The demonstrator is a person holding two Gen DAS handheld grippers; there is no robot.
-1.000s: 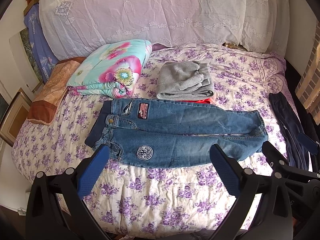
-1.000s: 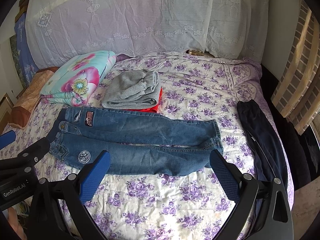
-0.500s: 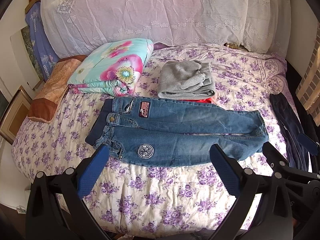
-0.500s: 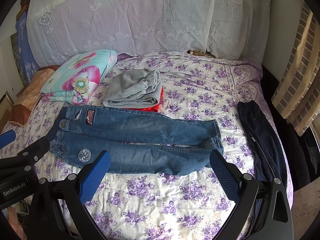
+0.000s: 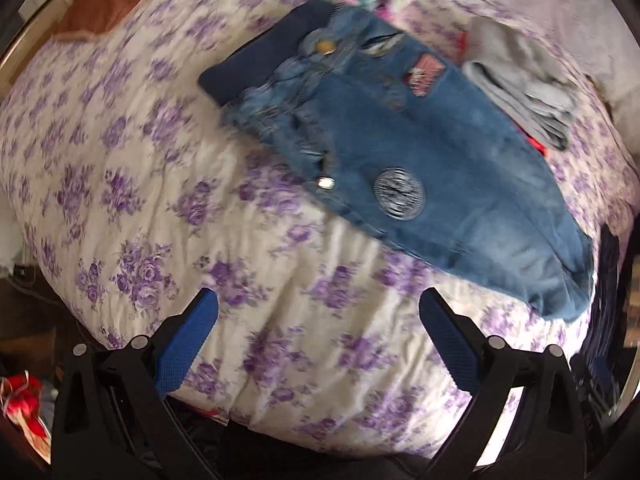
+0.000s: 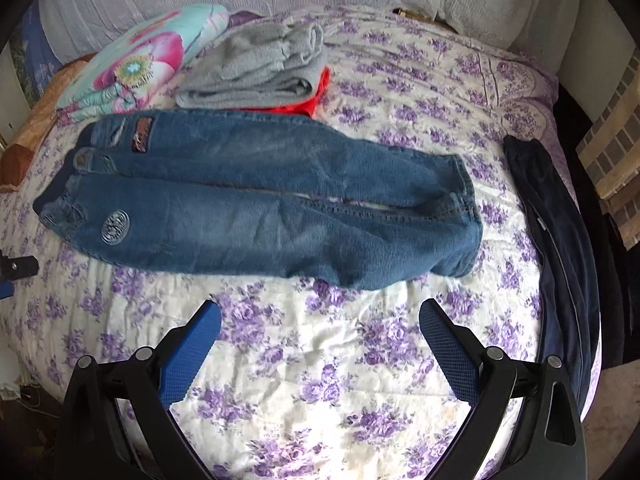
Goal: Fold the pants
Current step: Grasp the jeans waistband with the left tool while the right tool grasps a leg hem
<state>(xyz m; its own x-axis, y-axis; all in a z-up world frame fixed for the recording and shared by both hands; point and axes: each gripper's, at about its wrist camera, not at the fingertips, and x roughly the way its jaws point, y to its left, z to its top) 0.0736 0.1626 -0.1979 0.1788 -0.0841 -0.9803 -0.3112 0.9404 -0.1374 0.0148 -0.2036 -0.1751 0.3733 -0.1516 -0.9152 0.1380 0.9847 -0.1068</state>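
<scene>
Blue jeans [image 6: 256, 200] lie flat across the bed [image 6: 320, 360], on the purple-flowered bedspread, waist toward the left and leg cuffs toward the right, the two legs side by side with a thin gap between them near the cuffs. A round patch [image 6: 115, 227] sits on the nearer leg by the waist.

The left hand-held gripper [image 5: 318, 312] hangs over the bedspread near the waist end, jaws spread wide, nothing between them; the jeans [image 5: 400, 152] run diagonally away from it in this blurred view, dark waistband uppermost left. The right hand-held gripper [image 6: 320, 312] is also wide open and empty, over bare bedspread just short of the nearer leg's lower edge, not touching the denim.

Behind the jeans, a folded grey garment [image 6: 260, 68] rests on something red [image 6: 312, 100], touching or just beside the far leg. A folded floral quilt [image 6: 140, 64] sits to its left. Well apart, along the right edge of the bed, lies a dark navy garment [image 6: 560, 240].
</scene>
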